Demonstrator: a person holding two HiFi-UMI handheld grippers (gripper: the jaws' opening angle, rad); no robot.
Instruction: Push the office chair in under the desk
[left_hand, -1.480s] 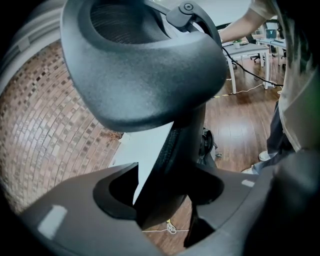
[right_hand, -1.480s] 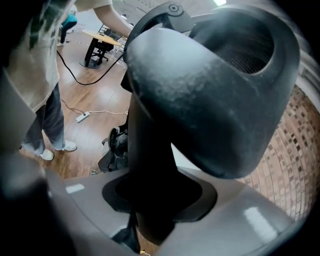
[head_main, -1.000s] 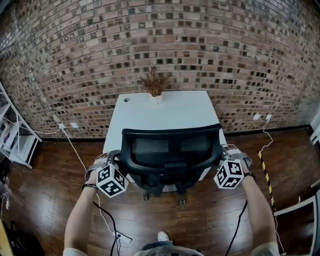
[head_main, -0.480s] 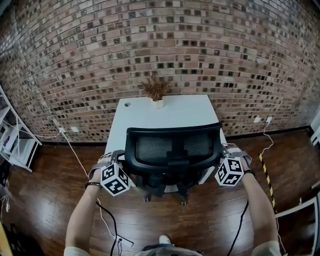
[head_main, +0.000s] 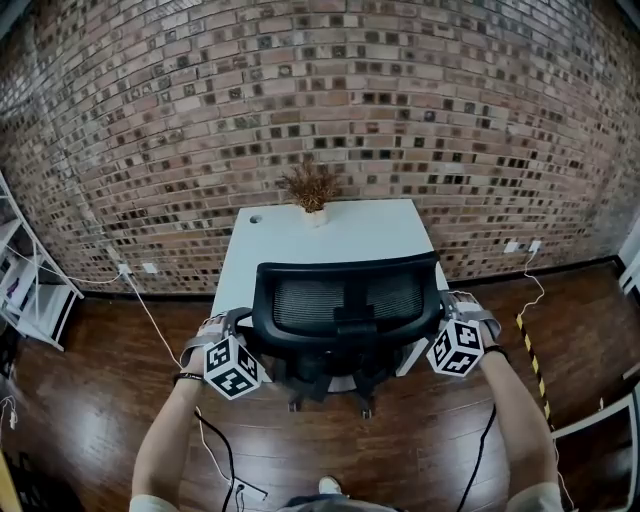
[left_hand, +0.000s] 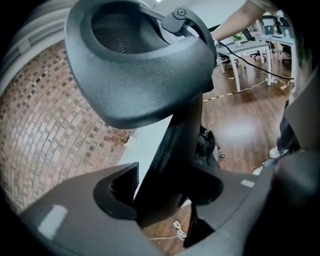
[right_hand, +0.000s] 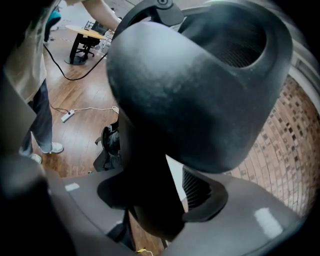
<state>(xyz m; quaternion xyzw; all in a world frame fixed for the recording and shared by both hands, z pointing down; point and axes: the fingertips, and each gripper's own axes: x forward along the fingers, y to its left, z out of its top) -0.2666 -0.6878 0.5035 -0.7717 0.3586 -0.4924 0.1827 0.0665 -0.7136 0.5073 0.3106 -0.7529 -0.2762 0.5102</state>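
The black mesh-backed office chair (head_main: 345, 300) stands with its seat under the white desk (head_main: 330, 235), its back toward me. My left gripper (head_main: 236, 322) sits at the chair's left armrest. In the left gripper view the armrest's post (left_hand: 175, 165) stands between the jaws of that gripper (left_hand: 165, 197), with a gap at the ribbed left pad, below the armrest pad (left_hand: 140, 65). My right gripper (head_main: 450, 302) is at the right armrest (right_hand: 200, 90). The jaws of this gripper (right_hand: 155, 200) have just been opening; the post is still between them, with a gap at one pad.
A pot of dried plants (head_main: 312, 190) stands at the desk's far edge against the brick wall (head_main: 320, 90). A white shelf (head_main: 30, 285) is at the left. Cables (head_main: 215, 450) trail over the wood floor, with yellow-black tape (head_main: 530, 345) at the right.
Desk and chair sit a little lower in the head view, and the chair back covers slightly more of the desk top. Both grippers stay at the armrests.
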